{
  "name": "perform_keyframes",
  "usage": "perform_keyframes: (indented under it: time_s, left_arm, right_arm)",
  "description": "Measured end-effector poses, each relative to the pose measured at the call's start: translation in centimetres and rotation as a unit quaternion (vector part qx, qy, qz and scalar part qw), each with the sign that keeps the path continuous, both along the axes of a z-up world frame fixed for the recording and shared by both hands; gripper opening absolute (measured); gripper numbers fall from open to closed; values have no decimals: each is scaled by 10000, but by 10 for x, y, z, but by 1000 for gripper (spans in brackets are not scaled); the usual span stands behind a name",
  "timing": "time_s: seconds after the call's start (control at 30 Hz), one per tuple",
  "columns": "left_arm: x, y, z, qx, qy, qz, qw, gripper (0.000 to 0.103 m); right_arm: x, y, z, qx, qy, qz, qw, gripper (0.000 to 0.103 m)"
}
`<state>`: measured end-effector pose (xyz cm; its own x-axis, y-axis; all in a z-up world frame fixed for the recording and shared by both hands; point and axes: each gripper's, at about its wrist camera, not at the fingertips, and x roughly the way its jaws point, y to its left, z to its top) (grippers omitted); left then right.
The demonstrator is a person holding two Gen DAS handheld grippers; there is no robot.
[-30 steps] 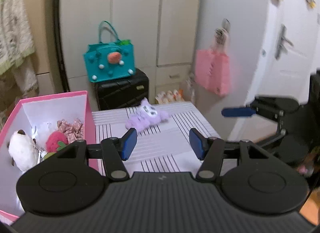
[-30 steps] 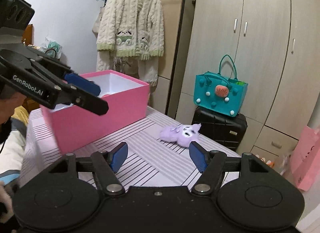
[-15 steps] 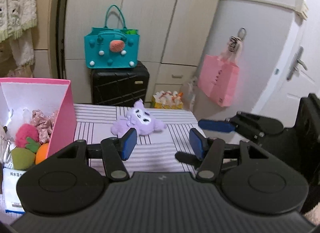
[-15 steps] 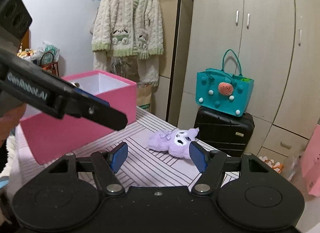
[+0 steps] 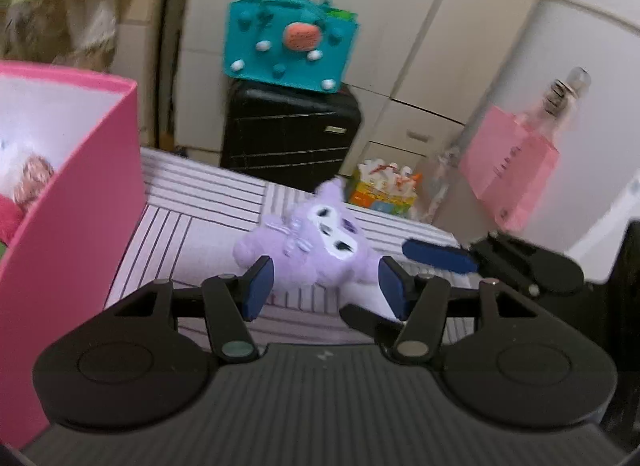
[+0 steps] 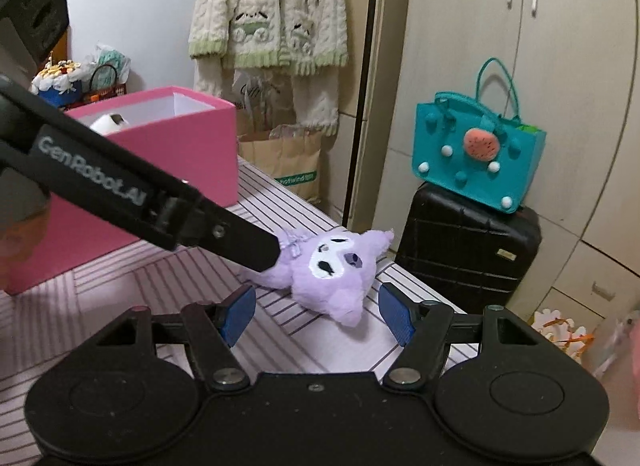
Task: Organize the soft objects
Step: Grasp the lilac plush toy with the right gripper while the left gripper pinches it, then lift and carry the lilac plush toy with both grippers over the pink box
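1. The purple plush toy (image 5: pixel 310 250) is lying on the striped desk (image 5: pixel 192 201), near its far edge.
2. The left gripper (image 5: pixel 325 286) is hovering over the toy, fingers (image 5: pixel 256 286) released, straddling its body.
3. The right gripper (image 6: pixel 316 312) is waiting beside its head, fingers (image 6: pixel 394 316) released.
4. The pink box (image 6: pixel 188 145) is sitting near the desk's left edge.

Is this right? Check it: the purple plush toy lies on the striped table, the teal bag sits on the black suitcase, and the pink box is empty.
The pink box is not empty: the right wrist view shows a white plush inside it. The purple plush toy does lie on the striped table, and the teal bag sits on the black suitcase.
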<state>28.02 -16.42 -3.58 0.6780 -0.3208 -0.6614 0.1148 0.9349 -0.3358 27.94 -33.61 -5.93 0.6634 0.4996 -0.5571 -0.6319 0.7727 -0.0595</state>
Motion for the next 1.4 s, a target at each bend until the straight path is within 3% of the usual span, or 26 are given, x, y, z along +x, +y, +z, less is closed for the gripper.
perform_keyframes:
  time_s: [0.13, 0.27, 0.43, 0.57, 0.83, 1.4]
  left_arm:
    - [14, 2, -13, 74, 22, 365, 9993, 57]
    - [25, 9, -26, -163, 202, 493, 9984, 57]
    - [31, 7, -34, -211, 203, 446, 9986, 57]
    - [34, 8, -39, -359, 234, 443, 9981, 57]
    - [32, 6, -42, -457, 190, 329, 9982, 55]
    - [-19, -2, -22, -64, 50, -480, 9988, 55]
  right_arm:
    - [20, 3, -11, -68, 137, 105, 9998, 73]
    - [37, 6, -20, 13, 294, 106, 9995, 76]
    - [55, 7, -29, 204, 681, 197, 9973, 78]
    - [58, 8, -32, 271, 679, 228, 9971, 73]
    - [55, 8, -32, 256, 583, 23, 9980, 57]
    - [0, 6, -26, 560, 701, -732, 9933, 55]
